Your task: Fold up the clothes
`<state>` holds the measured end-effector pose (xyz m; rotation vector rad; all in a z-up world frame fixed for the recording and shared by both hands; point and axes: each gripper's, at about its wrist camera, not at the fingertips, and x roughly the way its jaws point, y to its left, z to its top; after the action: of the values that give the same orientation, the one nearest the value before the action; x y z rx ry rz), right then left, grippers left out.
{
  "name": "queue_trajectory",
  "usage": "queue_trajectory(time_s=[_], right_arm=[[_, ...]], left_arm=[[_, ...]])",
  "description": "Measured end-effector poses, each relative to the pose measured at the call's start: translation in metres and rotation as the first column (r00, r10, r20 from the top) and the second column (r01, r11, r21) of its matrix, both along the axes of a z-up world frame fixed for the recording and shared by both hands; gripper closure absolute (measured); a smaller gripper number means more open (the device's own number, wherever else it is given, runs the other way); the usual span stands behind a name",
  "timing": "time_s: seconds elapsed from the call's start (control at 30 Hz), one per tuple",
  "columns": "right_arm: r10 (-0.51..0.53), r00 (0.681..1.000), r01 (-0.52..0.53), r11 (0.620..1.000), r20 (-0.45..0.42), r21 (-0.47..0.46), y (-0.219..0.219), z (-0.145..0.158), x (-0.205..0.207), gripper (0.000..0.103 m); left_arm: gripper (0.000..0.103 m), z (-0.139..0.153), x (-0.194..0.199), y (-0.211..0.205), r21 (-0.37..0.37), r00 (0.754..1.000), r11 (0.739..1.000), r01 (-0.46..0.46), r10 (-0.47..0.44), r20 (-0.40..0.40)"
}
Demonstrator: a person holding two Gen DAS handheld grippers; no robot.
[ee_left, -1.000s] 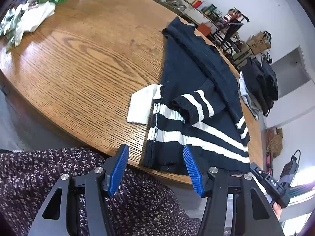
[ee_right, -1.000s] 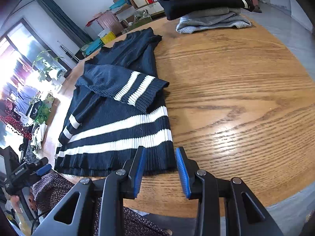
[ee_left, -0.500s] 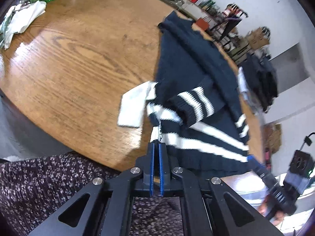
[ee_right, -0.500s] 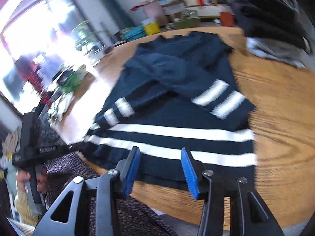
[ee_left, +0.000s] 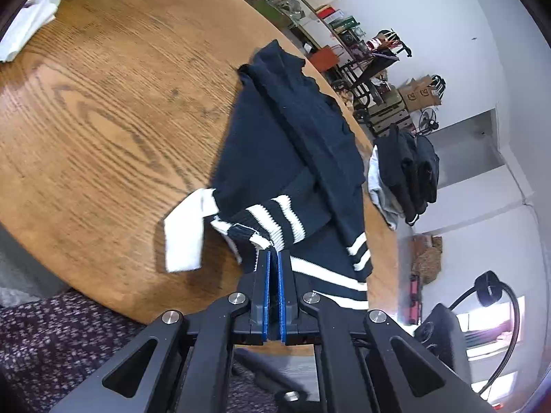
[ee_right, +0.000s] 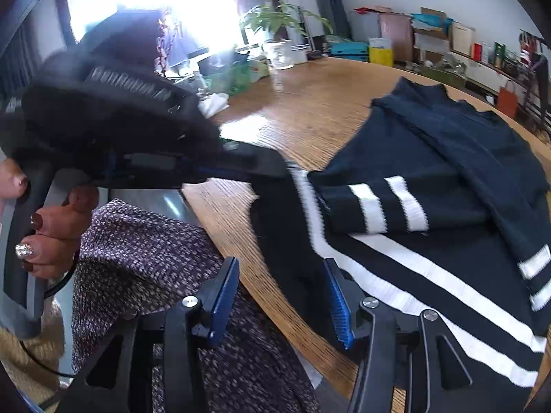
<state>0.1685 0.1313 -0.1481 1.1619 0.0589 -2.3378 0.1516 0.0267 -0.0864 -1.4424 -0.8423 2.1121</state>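
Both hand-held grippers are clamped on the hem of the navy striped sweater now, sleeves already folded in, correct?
Not both. The left hand-held gripper is shut on the sweater hem, but the right wrist view shows the right hand-held gripper open around the hem. Sleeves are folded in.

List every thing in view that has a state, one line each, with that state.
Left gripper: shut on the sweater's hem corner.
Right gripper: open, at the hem, gripping nothing.
Navy striped sweater: on the table, sleeves folded in, near corner lifted.
White tag: sticking out beside the sweater.
Folded clothes: stacked at the table's far edge.

Blown-out window (ee_right: 193, 3) glare; motion blur; dark fisheye-warped edges
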Motion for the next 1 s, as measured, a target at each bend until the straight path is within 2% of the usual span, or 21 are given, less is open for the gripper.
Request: queue_trajectory(time_s=[0.1,0.17,0.23,0.3,0.33,0.37,0.4,0.43,0.63,0.8,0.9,1.0], right_arm=[[-0.005,1.0,0.005,1.0,0.007,0.008,-0.003,-0.004,-0.006,0.046],[-0.036,0.999,0.036,0.999,0.018,-0.004,-0.001,-0.01,-0.013,0.051],[-0.059,0.998,0.06,0.998,0.035,-0.025,0.004,-0.013,-0.02,0.082],[-0.072,0.996,0.074,0.996,0.047,-0.046,0.009,-0.013,-0.025,0.095],[-0.076,0.996,0.079,0.995,0.053,-0.055,0.011,-0.013,-0.027,0.095],[-0.079,0.995,0.082,0.995,0.057,-0.064,0.013,-0.012,-0.029,0.096],[-0.078,0.995,0.082,0.994,0.055,-0.069,0.014,-0.01,-0.029,0.096],[-0.074,0.996,0.077,0.994,0.05,-0.071,0.015,-0.008,-0.028,0.096],[-0.058,0.997,0.063,0.994,0.057,-0.087,0.011,-0.006,-0.029,0.096],[-0.068,0.997,0.072,0.992,0.037,-0.108,0.014,0.003,-0.027,0.096],[-0.069,0.997,0.071,0.991,0.025,-0.116,0.015,0.009,-0.027,0.096],[-0.061,0.998,0.062,0.991,0.019,-0.121,0.014,0.011,-0.026,0.096]], left_arm=[[0.099,-0.002,-0.003,0.007,0.039,1.0,0.999,0.011,-0.011,0.011],[0.099,-0.002,-0.002,0.011,0.035,1.0,0.999,0.021,-0.022,0.013],[0.099,-0.003,0.0,0.009,0.037,1.0,0.999,0.002,-0.003,0.024],[0.096,-0.007,0.003,0.002,0.042,0.998,0.998,-0.044,0.042,0.053],[0.093,-0.009,0.004,-0.004,0.043,0.995,0.997,-0.07,0.067,0.076],[0.075,-0.013,0.006,-0.009,0.058,0.991,0.995,-0.082,0.075,0.107],[0.05,-0.016,0.007,-0.015,0.07,0.987,0.993,-0.093,0.083,0.137],[0.042,-0.017,0.008,-0.019,0.076,0.984,0.992,-0.101,0.089,0.157],[0.04,-0.02,0.012,-0.029,0.066,0.973,0.99,-0.127,0.111,0.201],[0.04,-0.042,0.016,-0.024,0.2,0.955,0.965,-0.169,0.11,0.277],[0.04,-0.047,0.016,-0.021,0.235,0.949,0.946,-0.223,0.156,0.274],[0.04,-0.051,0.011,-0.017,0.271,0.945,0.935,-0.229,0.147,0.292]])
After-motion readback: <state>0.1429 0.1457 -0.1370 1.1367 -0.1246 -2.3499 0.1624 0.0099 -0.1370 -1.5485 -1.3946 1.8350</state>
